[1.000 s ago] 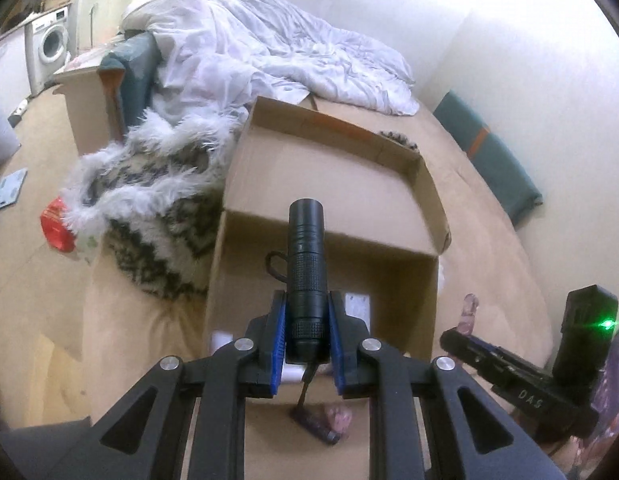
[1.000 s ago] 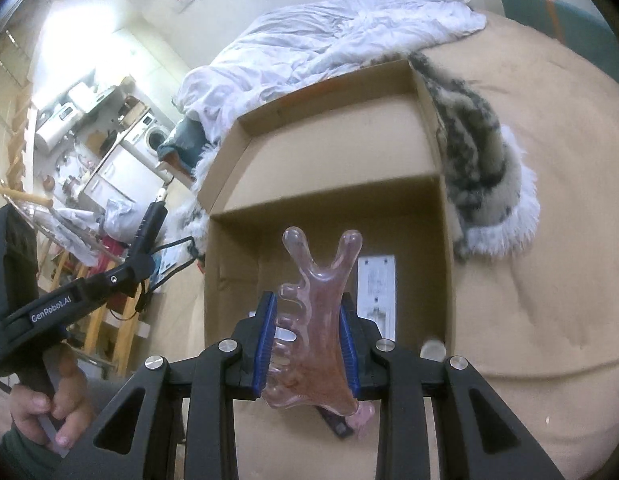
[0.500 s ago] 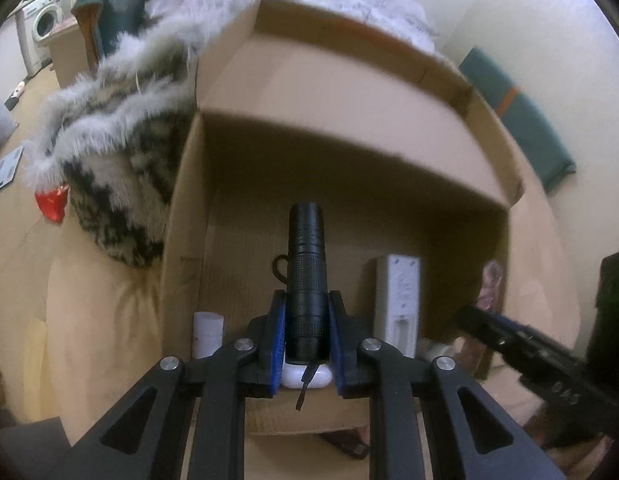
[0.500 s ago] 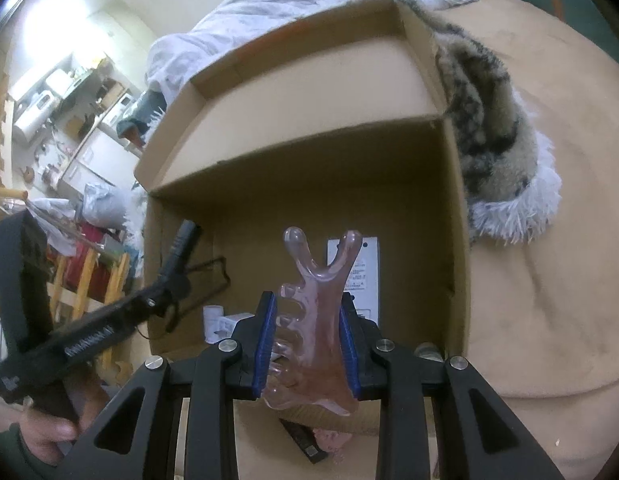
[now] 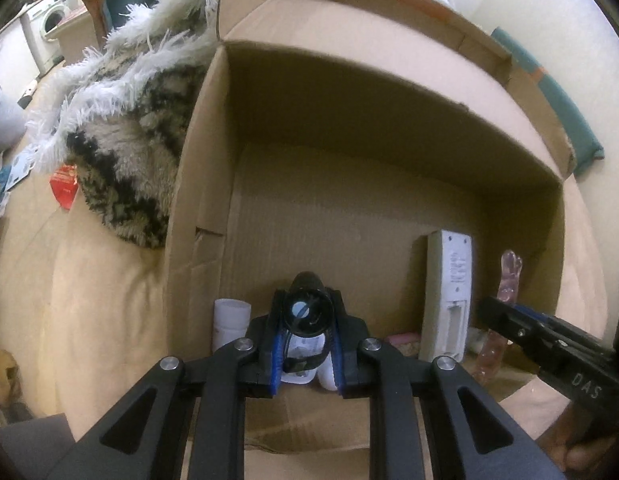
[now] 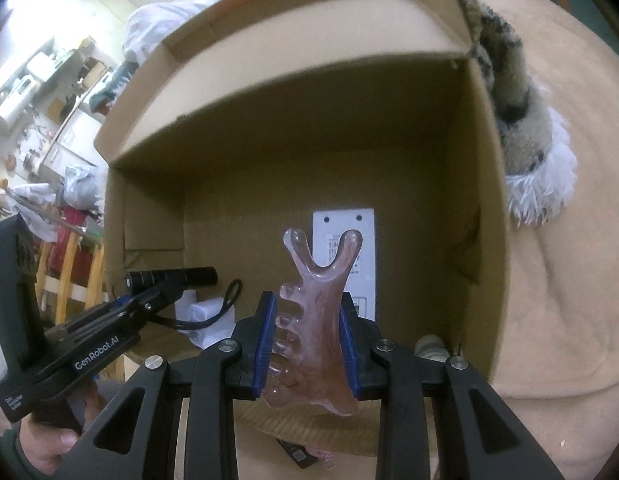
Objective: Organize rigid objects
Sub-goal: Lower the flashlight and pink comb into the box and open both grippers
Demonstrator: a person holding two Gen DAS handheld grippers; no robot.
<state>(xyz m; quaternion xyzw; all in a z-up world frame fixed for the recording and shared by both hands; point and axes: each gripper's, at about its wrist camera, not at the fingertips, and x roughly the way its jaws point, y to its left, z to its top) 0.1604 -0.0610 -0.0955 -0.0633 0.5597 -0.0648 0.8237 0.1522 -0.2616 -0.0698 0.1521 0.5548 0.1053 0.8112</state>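
An open cardboard box [image 5: 197, 160] lies on a beige bed, and both grippers reach down into it. My left gripper [image 5: 306, 344] is shut on a black flashlight [image 5: 307, 312], which is tipped so its lens faces the camera. In the right wrist view the flashlight [image 6: 169, 278] lies level across the left gripper's tip, its cord hanging. My right gripper [image 6: 309, 340] is shut on a translucent pink comb [image 6: 315, 320], which points upward. The same comb [image 5: 509, 272] shows at the right of the left wrist view. A white remote [image 5: 449, 280] rests flat on the box floor.
A white bottle [image 5: 229, 316] and a white case [image 5: 305, 364] sit near the box's front wall. A furry black-and-white throw [image 5: 121, 140] leans on one side of the box. A red packet [image 5: 63, 190] lies on the bed. A hand [image 6: 41, 448] holds the left gripper.
Both grippers have come down from above the box into its opening. The flashlight has swung in the left grip from standing along the fingers to lens-toward-camera. The comb has kept its pose.
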